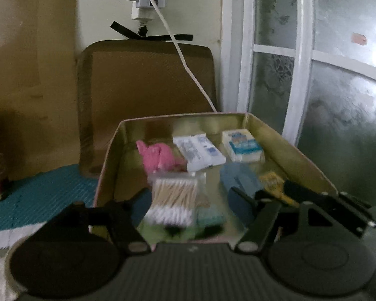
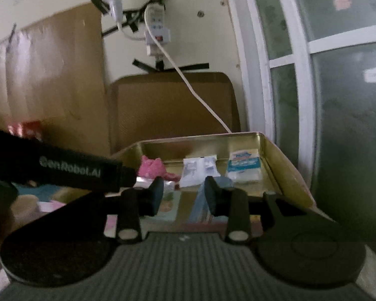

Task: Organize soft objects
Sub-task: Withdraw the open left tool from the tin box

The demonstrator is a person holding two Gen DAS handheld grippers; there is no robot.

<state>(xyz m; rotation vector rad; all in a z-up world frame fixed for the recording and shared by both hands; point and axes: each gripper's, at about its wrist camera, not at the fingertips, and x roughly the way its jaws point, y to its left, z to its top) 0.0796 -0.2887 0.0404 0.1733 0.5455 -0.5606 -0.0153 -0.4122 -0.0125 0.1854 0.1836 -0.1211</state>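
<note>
A gold metal tin [image 1: 300,155] holds a pink soft item [image 1: 158,156], a white wipes packet [image 1: 198,151], a blue-and-white tissue pack [image 1: 243,145], a blue cloth [image 1: 238,175] and a yellow item [image 1: 273,181]. My left gripper [image 1: 190,200] is open over the tin's near part, with a clear bag of cotton swabs [image 1: 173,198] between its jaws; I cannot tell if they touch it. My right gripper [image 2: 183,193] is open and empty above the tin [image 2: 283,165], just behind the left gripper's body [image 2: 62,168]. The pink item [image 2: 151,166], wipes packet [image 2: 199,169] and tissue pack [image 2: 243,164] show beyond it.
A brown cardboard panel [image 1: 145,85] leans on the wall behind the tin. A white cable [image 1: 188,67] hangs from a power strip [image 1: 145,2] to the tin's back. A frosted window [image 1: 338,87] is at the right. A teal mat [image 1: 42,195] lies left.
</note>
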